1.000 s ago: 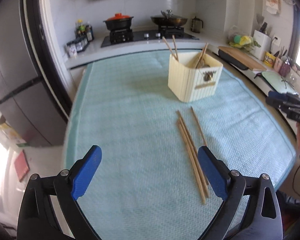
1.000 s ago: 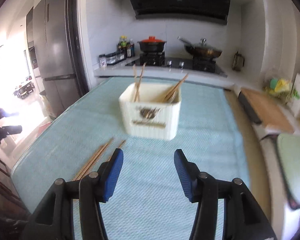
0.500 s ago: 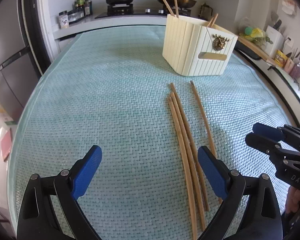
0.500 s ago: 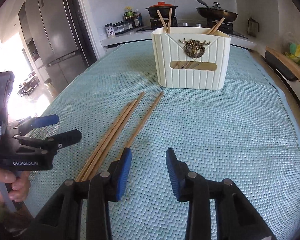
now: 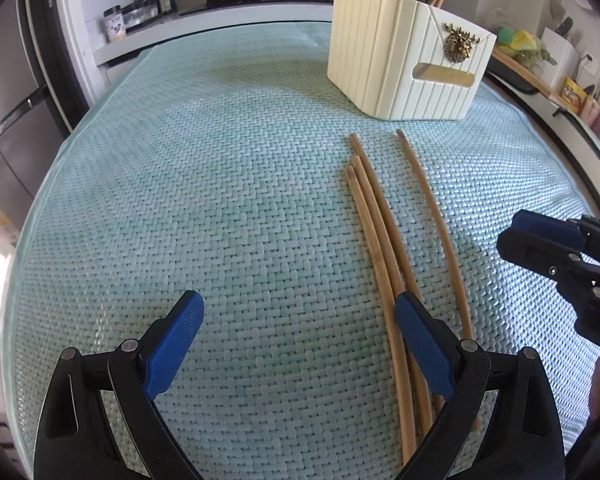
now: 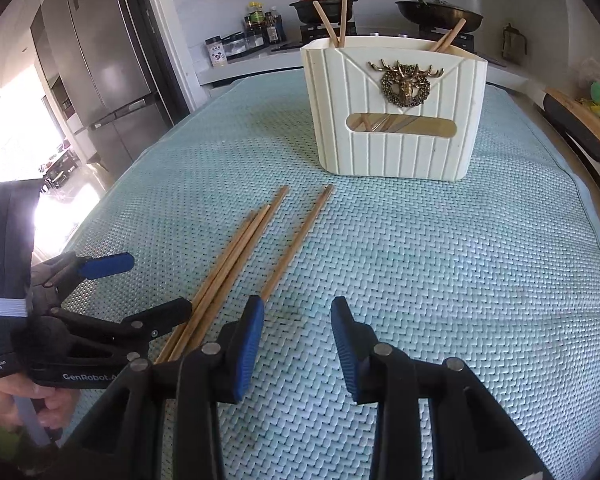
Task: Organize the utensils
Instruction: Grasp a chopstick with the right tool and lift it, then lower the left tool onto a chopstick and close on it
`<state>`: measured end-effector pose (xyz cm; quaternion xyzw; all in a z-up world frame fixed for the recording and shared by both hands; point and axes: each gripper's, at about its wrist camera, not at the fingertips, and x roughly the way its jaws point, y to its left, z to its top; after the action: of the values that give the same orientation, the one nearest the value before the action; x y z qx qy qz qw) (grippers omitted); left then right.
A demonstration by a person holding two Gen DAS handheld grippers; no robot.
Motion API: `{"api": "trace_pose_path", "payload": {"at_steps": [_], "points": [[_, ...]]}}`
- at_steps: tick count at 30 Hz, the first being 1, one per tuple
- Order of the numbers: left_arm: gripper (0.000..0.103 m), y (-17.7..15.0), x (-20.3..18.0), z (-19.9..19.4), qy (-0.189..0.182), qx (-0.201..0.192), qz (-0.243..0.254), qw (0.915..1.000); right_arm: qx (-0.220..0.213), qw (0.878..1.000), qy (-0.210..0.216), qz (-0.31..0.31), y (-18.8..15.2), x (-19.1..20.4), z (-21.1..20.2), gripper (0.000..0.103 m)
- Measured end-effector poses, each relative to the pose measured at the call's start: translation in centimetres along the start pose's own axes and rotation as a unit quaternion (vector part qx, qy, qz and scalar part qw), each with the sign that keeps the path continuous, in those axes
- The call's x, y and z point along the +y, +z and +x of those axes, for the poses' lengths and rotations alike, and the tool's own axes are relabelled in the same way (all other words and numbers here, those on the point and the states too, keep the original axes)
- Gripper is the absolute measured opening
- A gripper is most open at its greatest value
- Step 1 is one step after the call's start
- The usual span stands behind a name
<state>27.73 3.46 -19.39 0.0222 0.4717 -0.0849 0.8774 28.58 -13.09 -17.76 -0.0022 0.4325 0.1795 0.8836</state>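
Several wooden chopsticks (image 5: 380, 232) lie side by side on the teal woven mat (image 5: 220, 200), pointing at a cream ribbed utensil holder (image 5: 408, 64) with a gold deer emblem. Three chopsticks stand in the holder (image 6: 396, 112). My left gripper (image 5: 296, 328) is open and empty, low over the mat, its right finger over the near ends of the bundle. My right gripper (image 6: 298, 328) is open and empty, low over the mat just right of the lone chopstick (image 6: 296, 248). Each gripper also shows in the other's view, the right one (image 5: 540, 236) and the left one (image 6: 140, 288).
A stove with a red-lidded pot (image 6: 324, 0) and a pan (image 6: 436, 12) stands behind the mat. Spice jars (image 6: 240, 40) sit on the counter. A fridge (image 6: 96, 68) is at the left. A cutting board (image 6: 580, 120) lies at the right.
Both grippers have come down and forward toward the chopsticks on the mat. The right gripper's jaws have narrowed somewhat. The chopsticks and holder have not moved.
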Motion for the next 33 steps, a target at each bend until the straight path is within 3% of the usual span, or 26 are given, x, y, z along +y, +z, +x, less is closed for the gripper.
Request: {"api": "trace_pose_path", "payload": {"at_steps": [9,11,12,13,14,16,27,30,32,33], "points": [[0.097,-0.2,1.1,0.3,0.020,0.007,-0.004,0.9998,0.023,0.999,0.008,-0.032,0.7,2.0,2.5,0.035],[0.097,-0.3,1.2,0.2,0.022,0.008,-0.005,0.9997,0.034,0.998,-0.008,-0.060,0.5,3.0,3.7,0.034],[0.097,-0.4,1.2,0.1,0.022,0.009,-0.006,0.9997,0.034,0.996,-0.029,-0.079,0.3,3.4,4.1,0.030],[0.096,-0.5,1.3,0.0,0.022,0.010,-0.008,0.9997,0.031,0.994,-0.051,-0.094,0.1,3.6,4.1,0.017],[0.096,-0.7,1.3,-0.1,0.023,0.010,-0.010,0.9996,0.029,0.992,-0.069,-0.098,0.0,3.6,3.9,0.011],[0.096,-1.2,1.5,-0.5,0.025,0.010,-0.013,0.9996,0.031,0.993,-0.080,-0.078,-0.3,2.6,3.3,0.006],[0.096,-4.1,1.2,-2.8,0.023,0.014,-0.017,0.9995,0.053,0.988,-0.145,0.005,-7.1,-5.4,-3.6,0.005],[0.096,-4.4,1.3,-3.2,0.014,0.013,-0.022,0.9996,0.052,0.990,-0.127,0.027,-8.6,-7.0,-5.2,0.011],[0.096,-4.3,1.4,-3.3,0.006,0.013,-0.025,0.9996,0.045,0.992,-0.114,0.040,-8.8,-7.8,-5.9,0.039],[0.096,-4.3,1.4,-3.3,0.004,0.014,-0.026,0.9996,0.038,0.992,-0.110,0.043,-8.8,-8.1,-6.3,0.041]]}}
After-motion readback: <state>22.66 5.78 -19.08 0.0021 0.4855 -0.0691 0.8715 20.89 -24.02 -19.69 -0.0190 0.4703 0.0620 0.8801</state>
